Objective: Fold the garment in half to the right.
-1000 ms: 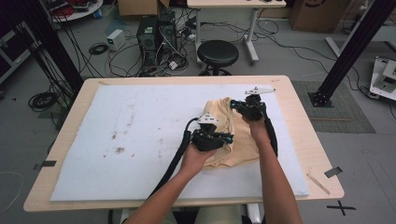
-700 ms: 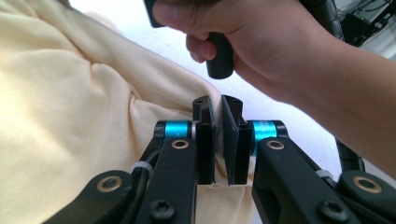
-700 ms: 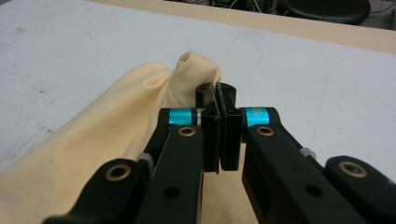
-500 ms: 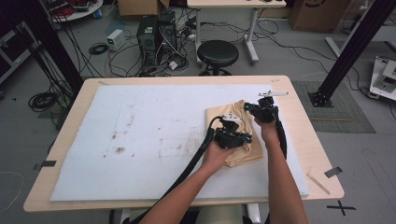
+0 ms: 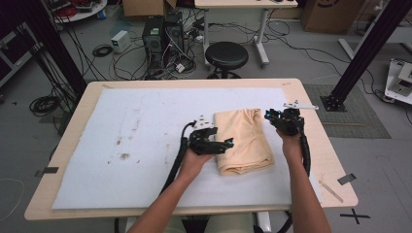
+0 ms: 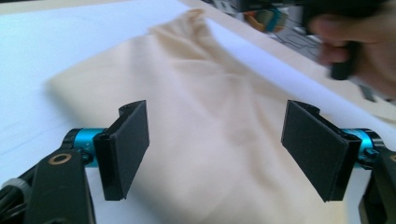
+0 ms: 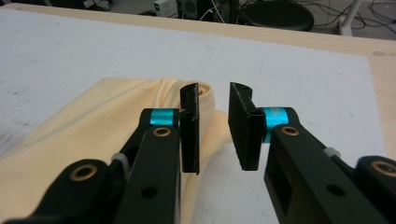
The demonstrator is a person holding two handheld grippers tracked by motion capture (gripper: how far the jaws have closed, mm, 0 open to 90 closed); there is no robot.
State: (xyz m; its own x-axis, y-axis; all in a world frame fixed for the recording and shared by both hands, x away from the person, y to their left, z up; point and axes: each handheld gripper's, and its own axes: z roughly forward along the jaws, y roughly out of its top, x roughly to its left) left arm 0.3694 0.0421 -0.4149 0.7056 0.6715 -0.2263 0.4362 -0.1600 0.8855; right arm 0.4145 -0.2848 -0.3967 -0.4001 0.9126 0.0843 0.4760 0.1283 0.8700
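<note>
High view: a folded yellow cloth [image 5: 243,140] lies on the white mat [image 5: 121,145] covering the table [image 5: 320,145], right of centre. The left gripper [image 5: 228,143] sits at its left edge, the right gripper [image 5: 270,116] at its upper right corner.
Left gripper view: jaws have just been opening and stand wide apart, released, the cloth [image 6: 210,130] lying flat under the gap.
Right gripper view: jaws have just been opening, a narrow gap between the pads, nothing pinched; the cloth's corner [image 7: 205,93] lies just behind the left pad.

A lab: computer towers [image 5: 163,36], tangled floor cables [image 5: 104,51], black rig frames [image 5: 367,46].
</note>
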